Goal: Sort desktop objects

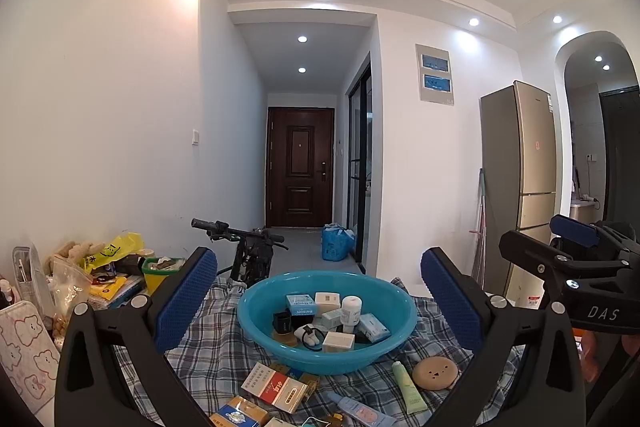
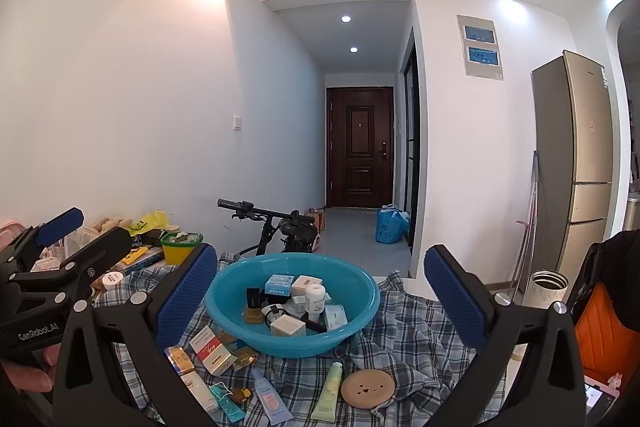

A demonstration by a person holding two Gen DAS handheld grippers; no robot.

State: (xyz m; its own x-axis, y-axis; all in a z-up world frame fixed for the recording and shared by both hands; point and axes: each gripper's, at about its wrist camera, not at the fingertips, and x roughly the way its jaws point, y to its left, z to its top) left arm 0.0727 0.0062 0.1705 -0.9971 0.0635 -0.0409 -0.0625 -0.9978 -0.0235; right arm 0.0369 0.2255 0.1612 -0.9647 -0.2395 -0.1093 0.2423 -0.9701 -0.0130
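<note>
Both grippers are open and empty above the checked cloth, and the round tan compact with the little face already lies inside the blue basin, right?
Not quite. The round tan compact lies on the checked cloth in front of the blue basin, beside the green tube, as the right wrist view shows. Both grippers, left and right, are open and empty.

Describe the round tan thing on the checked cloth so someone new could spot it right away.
Start at the big blue basin in the middle of the checked cloth. Just in front of it, toward the right, lies a flat round tan compact beside a pale green tube. It is the only disc there, with a small face drawn on its lid.
</note>
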